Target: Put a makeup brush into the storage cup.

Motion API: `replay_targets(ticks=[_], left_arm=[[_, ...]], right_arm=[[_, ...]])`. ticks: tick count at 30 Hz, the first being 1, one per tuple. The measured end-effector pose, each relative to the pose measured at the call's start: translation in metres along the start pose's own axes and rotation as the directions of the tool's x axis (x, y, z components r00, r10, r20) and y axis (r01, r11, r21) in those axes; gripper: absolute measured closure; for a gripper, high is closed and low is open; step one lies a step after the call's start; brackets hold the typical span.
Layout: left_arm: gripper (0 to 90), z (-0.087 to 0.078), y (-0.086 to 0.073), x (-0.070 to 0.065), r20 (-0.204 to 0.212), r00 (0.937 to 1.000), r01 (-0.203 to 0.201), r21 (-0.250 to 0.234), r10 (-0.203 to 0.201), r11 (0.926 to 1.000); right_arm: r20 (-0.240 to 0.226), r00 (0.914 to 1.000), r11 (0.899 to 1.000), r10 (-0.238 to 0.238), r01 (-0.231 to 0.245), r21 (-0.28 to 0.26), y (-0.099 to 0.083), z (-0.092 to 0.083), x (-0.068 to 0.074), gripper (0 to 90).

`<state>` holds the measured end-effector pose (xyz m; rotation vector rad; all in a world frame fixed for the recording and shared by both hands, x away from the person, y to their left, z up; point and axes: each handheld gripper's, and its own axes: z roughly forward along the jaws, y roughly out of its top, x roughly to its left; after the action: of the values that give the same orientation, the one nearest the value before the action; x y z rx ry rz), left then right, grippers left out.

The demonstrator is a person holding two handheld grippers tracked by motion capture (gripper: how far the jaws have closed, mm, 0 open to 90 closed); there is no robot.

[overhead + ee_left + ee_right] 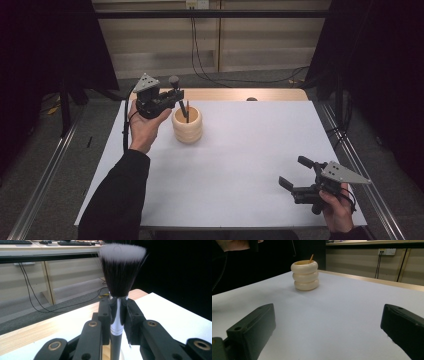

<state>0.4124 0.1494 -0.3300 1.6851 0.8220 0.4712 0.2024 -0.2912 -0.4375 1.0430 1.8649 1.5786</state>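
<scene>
Two claws: left claw (117,315) clamps brush (120,272); right claw (327,330) gapes.

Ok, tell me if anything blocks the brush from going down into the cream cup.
Nothing visible does. The left gripper holds the brush over the cup; a thin stick already stands inside, leaving room.

Likely a lab, black curtains (45,40), metal frame rails (42,177), wall cables (200,55)
</scene>
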Motion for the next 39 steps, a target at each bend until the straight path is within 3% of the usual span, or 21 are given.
replay_targets(ticks=[7, 9, 18, 39], left_arm=[[77.6, 0.009, -0.006, 0.000, -0.008, 0.9999, -0.015, 0.023, 0.015, 0.9996], [77.6, 0.013, -0.008, 0.000, -0.017, 0.9991, -0.038, 0.033, 0.038, 0.9987], [77.5, 0.025, -0.019, 0.004, -0.013, 0.9999, -0.008, 0.053, 0.008, 0.9985], [77.3, 0.033, -0.048, 0.012, -0.034, 0.9994, 0.007, 0.097, -0.004, 0.9953]], right_arm=[[-0.003, 1.0000, 1.000, -0.001, 0.001, 0.002, 0.000, 0.000, 0.000, 0.0], [-0.007, 1.0000, 1.000, -0.003, 0.003, 0.007, 0.000, 0.000, 0.000, 0.0], [-0.006, 1.0000, 1.000, 0.006, -0.006, 0.004, -0.001, 0.000, -0.001, 0.0], [-0.007, 1.0000, 1.000, 0.003, -0.003, 0.008, -0.001, 0.000, -0.002, 0.0]])
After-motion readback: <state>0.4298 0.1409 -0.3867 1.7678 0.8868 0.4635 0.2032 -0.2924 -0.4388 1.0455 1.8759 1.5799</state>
